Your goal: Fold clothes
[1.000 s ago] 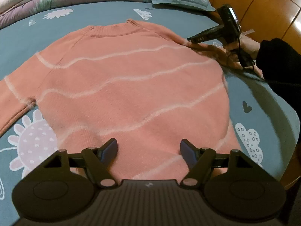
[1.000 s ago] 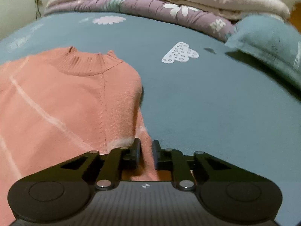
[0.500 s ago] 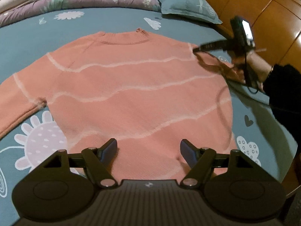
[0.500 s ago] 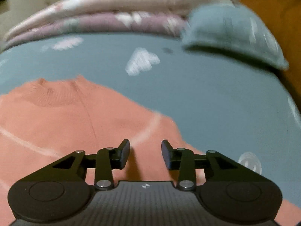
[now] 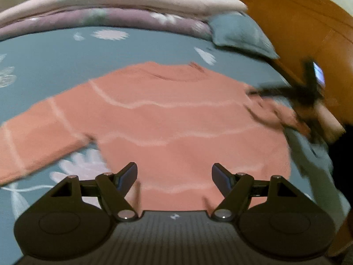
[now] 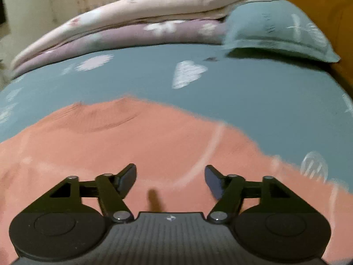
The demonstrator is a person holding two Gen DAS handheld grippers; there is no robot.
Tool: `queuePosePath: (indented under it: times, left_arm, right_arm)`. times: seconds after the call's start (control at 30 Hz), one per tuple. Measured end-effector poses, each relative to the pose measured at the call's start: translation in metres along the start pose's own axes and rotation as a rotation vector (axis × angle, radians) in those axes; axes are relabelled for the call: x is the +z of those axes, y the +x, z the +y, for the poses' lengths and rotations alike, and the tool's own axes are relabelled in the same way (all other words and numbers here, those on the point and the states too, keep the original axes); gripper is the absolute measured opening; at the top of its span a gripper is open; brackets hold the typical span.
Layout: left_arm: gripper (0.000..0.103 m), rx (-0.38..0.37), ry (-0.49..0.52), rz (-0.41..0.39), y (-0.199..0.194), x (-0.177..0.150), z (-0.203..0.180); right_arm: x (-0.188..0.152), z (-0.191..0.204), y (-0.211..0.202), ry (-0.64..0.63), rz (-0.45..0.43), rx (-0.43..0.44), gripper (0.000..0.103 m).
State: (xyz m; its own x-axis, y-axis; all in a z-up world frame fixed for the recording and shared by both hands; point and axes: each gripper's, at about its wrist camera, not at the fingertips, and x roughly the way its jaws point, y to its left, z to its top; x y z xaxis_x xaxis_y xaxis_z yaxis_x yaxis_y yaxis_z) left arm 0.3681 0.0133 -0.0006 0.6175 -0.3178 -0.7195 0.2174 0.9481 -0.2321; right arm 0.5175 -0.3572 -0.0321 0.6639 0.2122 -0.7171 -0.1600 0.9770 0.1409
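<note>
**Both grippers open over the spread sweater**

Your left gripper (image 5: 174, 174) stands with its jaws wide and nothing between them. Ahead of it and below lies the salmon-pink knitted sweater with thin pale wavy stripes (image 5: 167, 121), spread flat on the blue-grey bed sheet printed with white flowers and clouds (image 5: 55, 61). Its hem sits just under your fingertips and its ribbed collar (image 5: 174, 72) points away from you. To the left of this gripper one sleeve (image 5: 37, 137) runs out across the sheet, over a large white flower print. Far ahead, past the collar, folded quilts in pale pink and mauve (image 5: 123, 6) are stacked along the far side of the bed, with a blue-grey pillow (image 5: 238, 35) at their right end. To the right you can see your other hand (image 5: 328, 121), blurred, carrying the black right gripper (image 5: 251, 92) at the sweater's far shoulder, against the orange-brown wooden headboard (image 5: 308, 26).

In the right wrist view, your right gripper (image 6: 171, 176) has just been opening and its jaws now stand wide, with nothing pinched between them; the sweater (image 6: 132, 145) lies beneath, not touching the pads. Its collar (image 6: 103, 114) is ahead and to the left. A sleeve (image 6: 286, 172) trails off to the right of this gripper across the sheet (image 6: 253, 92). The pillow (image 6: 278, 28) is far ahead to the right.
</note>
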Motion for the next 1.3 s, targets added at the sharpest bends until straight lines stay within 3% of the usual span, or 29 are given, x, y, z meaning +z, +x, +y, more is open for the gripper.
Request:
queuePosePath:
  times: [0.1, 0.23, 0.33, 0.47, 0.6, 0.8, 0.87, 0.97, 1.03, 1.13, 1.3]
  left_arm:
    - [0.075, 0.065, -0.035, -0.023, -0.002, 0.007, 0.037]
    - [0.075, 0.175, -0.010, -0.082, 0.006, 0.019, 0.090]
    - [0.073, 0.261, -0.060, -0.067, 0.016, 0.021, 0.137]
    - [0.074, 0.242, -0.194, -0.049, 0.004, -0.011, 0.203]
    - [0.075, 0.158, -0.294, -0.099, -0.033, -0.045, 0.247]
    - [0.076, 0.203, -0.345, -0.116, -0.067, -0.046, 0.279]
    - [0.077, 0.157, -0.353, -0.142, -0.065, -0.042, 0.289]
    - [0.080, 0.104, -0.382, -0.101, -0.042, -0.039, 0.300]
    - [0.079, 0.148, -0.362, -0.099, -0.043, -0.044, 0.301]
    - [0.079, 0.272, -0.350, -0.079, -0.057, -0.054, 0.303]
    - [0.078, 0.313, -0.370, -0.036, -0.062, -0.042, 0.296]
  right_arm:
    - [-0.030, 0.033, -0.018, 0.004, 0.039, 0.046, 0.080]
    - [-0.064, 0.082, -0.032, -0.017, 0.074, 0.029, 0.086]
    - [-0.075, 0.114, -0.035, -0.034, 0.096, 0.014, 0.087]
    - [-0.076, 0.139, -0.033, -0.036, 0.117, -0.048, 0.088]
    - [-0.075, 0.157, -0.031, 0.002, 0.136, -0.095, 0.089]
    - [-0.078, 0.175, -0.025, 0.017, 0.178, -0.130, 0.091]
    - [-0.079, 0.181, -0.018, -0.001, 0.201, -0.145, 0.093]
    - [-0.082, 0.187, -0.012, -0.032, 0.228, -0.167, 0.100]
    - [-0.084, 0.189, -0.010, -0.047, 0.238, -0.175, 0.103]
    - [-0.086, 0.189, -0.011, -0.050, 0.244, -0.177, 0.103]
    - [-0.088, 0.186, -0.014, -0.045, 0.240, -0.165, 0.103]
